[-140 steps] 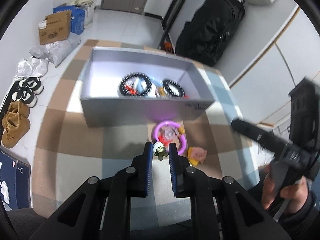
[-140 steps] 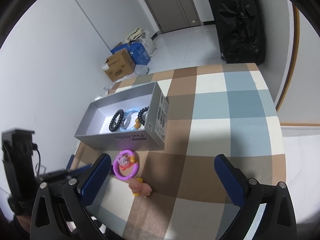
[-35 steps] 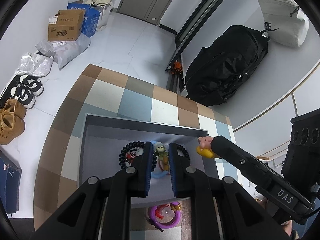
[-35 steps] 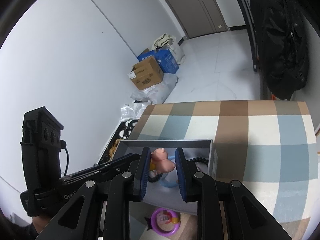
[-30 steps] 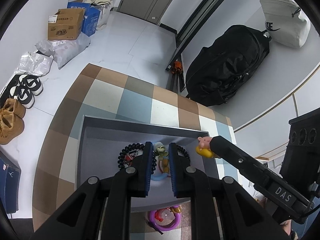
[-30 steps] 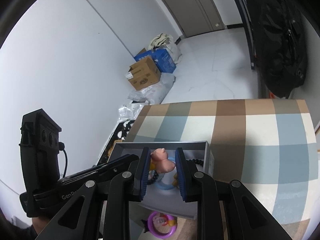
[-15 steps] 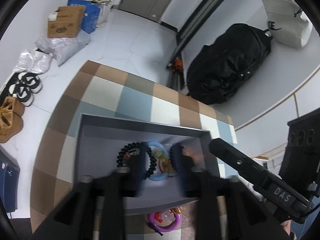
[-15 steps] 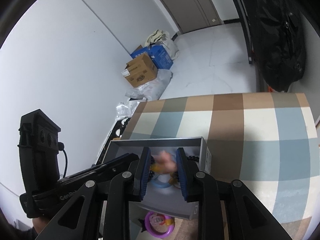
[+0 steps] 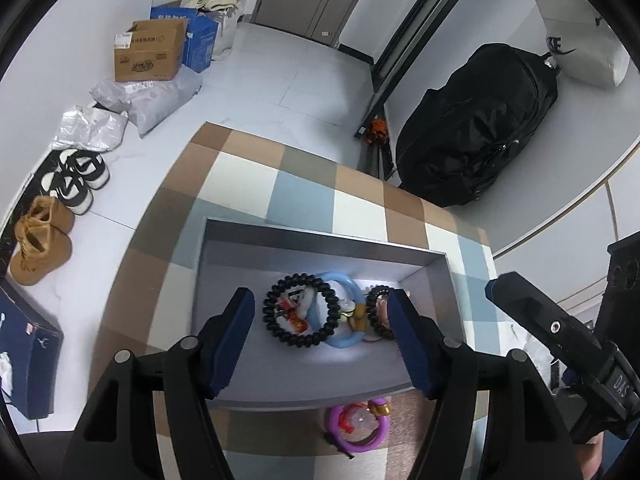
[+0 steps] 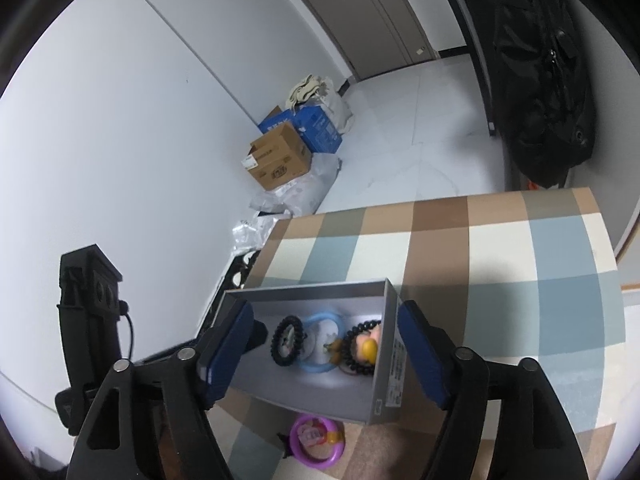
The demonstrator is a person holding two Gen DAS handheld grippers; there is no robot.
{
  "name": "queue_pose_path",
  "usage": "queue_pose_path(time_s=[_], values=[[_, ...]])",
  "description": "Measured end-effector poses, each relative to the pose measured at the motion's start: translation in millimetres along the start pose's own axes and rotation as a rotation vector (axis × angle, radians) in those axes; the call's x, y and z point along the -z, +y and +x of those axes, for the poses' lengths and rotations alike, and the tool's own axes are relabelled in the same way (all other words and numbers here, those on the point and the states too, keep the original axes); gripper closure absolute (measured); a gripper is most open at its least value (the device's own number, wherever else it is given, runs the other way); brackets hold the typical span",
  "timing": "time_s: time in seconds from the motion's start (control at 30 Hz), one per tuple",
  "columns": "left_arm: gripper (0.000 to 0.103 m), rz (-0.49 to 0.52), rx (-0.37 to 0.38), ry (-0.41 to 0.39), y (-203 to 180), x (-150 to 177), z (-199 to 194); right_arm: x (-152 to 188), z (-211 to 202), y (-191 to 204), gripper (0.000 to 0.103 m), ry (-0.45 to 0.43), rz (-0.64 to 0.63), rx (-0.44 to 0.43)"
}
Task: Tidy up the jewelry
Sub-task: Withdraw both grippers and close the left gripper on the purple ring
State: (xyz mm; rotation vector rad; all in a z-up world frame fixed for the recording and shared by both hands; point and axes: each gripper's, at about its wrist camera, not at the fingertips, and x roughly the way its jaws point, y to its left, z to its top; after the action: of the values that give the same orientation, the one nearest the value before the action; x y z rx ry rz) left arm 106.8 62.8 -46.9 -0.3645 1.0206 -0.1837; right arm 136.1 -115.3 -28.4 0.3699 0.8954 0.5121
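A shallow grey box sits on the checked table, and most of the jewelry lies inside it. In the left wrist view a large black beaded bracelet rests on the box floor with a small red charm inside its ring. A light blue ring overlaps it on the right, and a smaller black beaded bracelet lies just beside that, near the right wall. In the right wrist view a pink and yellow pig charm rests on that smaller bracelet, close to the box wall that carries a printed label.

A purple ring with a pink charm lies on the table outside the box, just in front of its near wall.

The left gripper hangs over the box with its fingers spread apart and nothing between them; its jaws have just been opening. The right gripper is likewise above the box, fingers wide apart, jaws just opened, pads touching nothing.
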Motion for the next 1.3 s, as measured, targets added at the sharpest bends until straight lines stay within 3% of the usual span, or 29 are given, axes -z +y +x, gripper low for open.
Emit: queue_pose_path(time_s=[0.37, 0.5, 0.6, 0.7, 0.83, 1.17, 1.3], values=[[0.038, 0.039, -0.012, -0.025, -3.9, 9.1, -8.8, 12.9, -9.2, 4.6, 0.013, -0.006, -0.034, 0.024], [0.029, 0.057, -0.030, -0.059, -5.2, 14.1, -14.2, 16.8, -16.0, 7.9, 0.008, -0.026, -0.051, 0.031], [0.029, 0.056, -0.033, -0.079, -4.5, 17.9, -18.2, 20.2, -21.5, 11.1, 0.004, -0.041, -0.068, 0.029], [0.028, 0.041, 0.011, -0.092, -1.5, 22.1, -22.4, 24.9, -25.3, 12.6, 0.002, -0.050, -0.081, 0.030], [0.019, 0.040, 0.025, -0.107, -0.7, 27.3, -25.2, 31.0, -27.4, 8.6, 0.000, -0.040, -0.069, 0.035], [0.018, 0.179, -0.052, -0.127, -18.7, 50.1, -30.0, 49.7, -39.4, 4.3, 0.000, -0.042, -0.084, 0.089], [0.018, 0.237, -0.050, -0.125, -27.7, 57.9, -32.8, 55.7, -42.0, 3.8, 0.000, -0.031, -0.074, 0.103]])
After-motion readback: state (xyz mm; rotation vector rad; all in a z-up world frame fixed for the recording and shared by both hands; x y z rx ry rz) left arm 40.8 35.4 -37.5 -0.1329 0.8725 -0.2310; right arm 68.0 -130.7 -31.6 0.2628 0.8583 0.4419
